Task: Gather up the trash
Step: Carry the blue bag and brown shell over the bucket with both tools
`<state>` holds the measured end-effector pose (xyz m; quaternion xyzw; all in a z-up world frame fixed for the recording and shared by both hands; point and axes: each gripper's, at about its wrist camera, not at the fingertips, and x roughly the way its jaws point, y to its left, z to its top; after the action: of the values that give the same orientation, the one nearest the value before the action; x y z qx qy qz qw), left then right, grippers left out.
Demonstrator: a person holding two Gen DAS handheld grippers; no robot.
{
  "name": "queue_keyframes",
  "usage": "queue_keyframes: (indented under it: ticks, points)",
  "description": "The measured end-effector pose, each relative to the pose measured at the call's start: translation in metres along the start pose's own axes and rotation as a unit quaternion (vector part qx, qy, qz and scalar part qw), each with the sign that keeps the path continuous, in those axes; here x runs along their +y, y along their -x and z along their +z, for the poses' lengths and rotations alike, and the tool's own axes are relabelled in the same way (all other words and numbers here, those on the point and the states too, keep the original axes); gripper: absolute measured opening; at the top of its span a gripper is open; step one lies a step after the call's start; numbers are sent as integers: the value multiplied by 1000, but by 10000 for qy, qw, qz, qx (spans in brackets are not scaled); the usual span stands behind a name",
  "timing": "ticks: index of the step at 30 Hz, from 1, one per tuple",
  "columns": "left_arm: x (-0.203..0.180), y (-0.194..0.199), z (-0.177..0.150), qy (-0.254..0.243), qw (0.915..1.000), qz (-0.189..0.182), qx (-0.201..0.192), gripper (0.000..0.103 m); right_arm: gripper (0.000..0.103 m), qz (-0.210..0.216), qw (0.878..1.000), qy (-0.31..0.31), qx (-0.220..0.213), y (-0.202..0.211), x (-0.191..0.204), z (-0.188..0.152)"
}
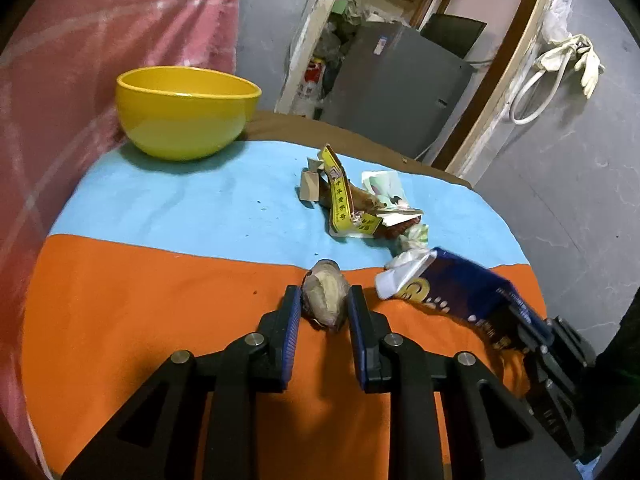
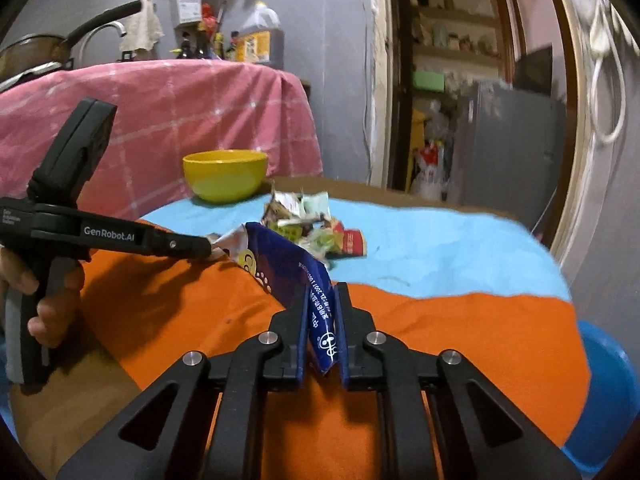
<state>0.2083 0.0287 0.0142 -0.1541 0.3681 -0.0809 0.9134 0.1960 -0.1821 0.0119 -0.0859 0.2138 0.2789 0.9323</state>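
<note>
Orange and light-blue cloth (image 1: 160,280) covers the table, and I take the yellow bowl (image 1: 186,112) on its blue half as my landmark. Behind the bowl hangs a pink checked cloth (image 1: 100,40), and beyond the table's far edge, off to the bowl's right, stands a grey cabinet (image 1: 396,92) in a doorway.

On my right wrist view, the right gripper (image 2: 322,332) is clenched on a dark-blue wrapper (image 2: 288,264); the wrapper's lower end is pinched between the blue pads and the rest stands up over the orange half, nearer to me than the bowl. A pile of crumpled wrappers (image 1: 360,208) lies on the blue half, to the bowl's right and well apart from it.

The left gripper (image 1: 324,304) is closed around a small brownish crumpled scrap (image 1: 324,300) on the orange half, on the near side of that pile; both pads sit against the scrap's sides. From the right wrist view I see a hand (image 2: 48,304) wrapped round the left gripper's handle.
</note>
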Motion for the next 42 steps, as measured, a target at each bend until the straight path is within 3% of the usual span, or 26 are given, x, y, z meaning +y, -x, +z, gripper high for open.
queue_keyframes:
  ticks: [5,10,17,21,29,36,42]
  points:
    - [-8,14,-4,-149,9996,38,-244,20,10,-279,9983,172,-472,15,4,6]
    - [-33,28,-3,-414,9966,-16,-708,20,10,-659,9916,-77,-1108,38,-11,13]
    - [-88,39,1,-933,9853,-317,-1397,20,10,-1116,9790,-458,-1646,68,-41,17]
    - [-124,32,6,-1198,9794,-612,-1504,20,10,-1427,9699,-711,-1843,87,-63,16]
    - [-192,-12,12,-1411,9757,-1304,-1052,20,10,-2379,9406,-1325,-2026,127,-116,0]
    - [-247,-57,9,-1577,9726,-1633,-497,20,10,-3177,9120,-1974,-1685,144,-160,-24]
    - [-281,-106,11,-1547,9728,-1708,221,20,10,-3383,8931,-2696,-1233,147,-196,-47]
